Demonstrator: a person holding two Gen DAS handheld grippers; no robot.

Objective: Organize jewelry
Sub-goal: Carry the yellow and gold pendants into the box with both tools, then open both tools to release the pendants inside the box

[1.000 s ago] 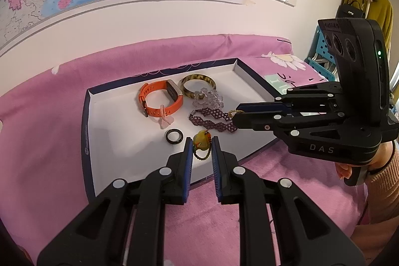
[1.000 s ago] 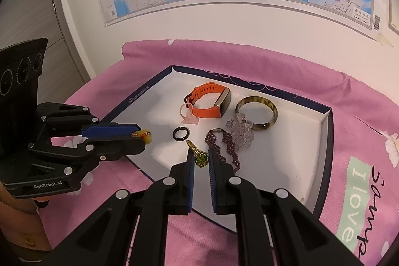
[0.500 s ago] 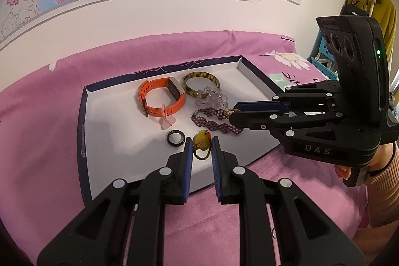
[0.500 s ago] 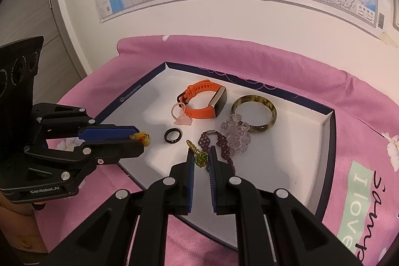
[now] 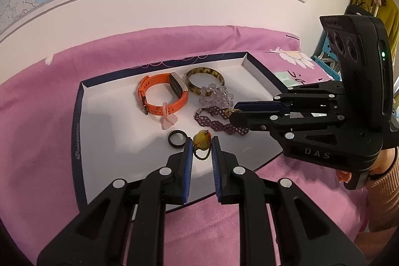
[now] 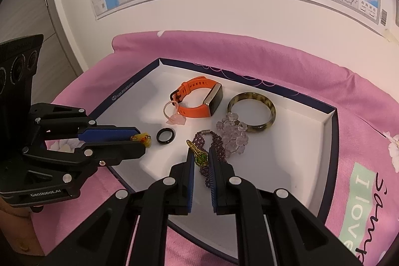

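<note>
The left gripper (image 5: 202, 145) pinches a yellow pendant (image 5: 201, 138) on a small beaded loop, over the near edge of the white tray (image 5: 104, 131), just beside the black ring (image 5: 176, 138). The right gripper (image 6: 200, 158) pinches a green-and-gold charm (image 6: 201, 159) by the purple beaded bracelet (image 6: 216, 142), nearer the tray's middle. Toward the far edge lie the orange watch band (image 6: 199, 99) with a pink charm (image 6: 176, 119) against it, the mottled bangle (image 6: 251, 112) and clear beads (image 6: 233, 135); the tray sits on a pink cloth (image 6: 274, 59).

White tray (image 6: 139, 141) floor bare on the left, jewellery clustered mid-tray, black ring (image 6: 165, 135) between both claws' tips
</note>
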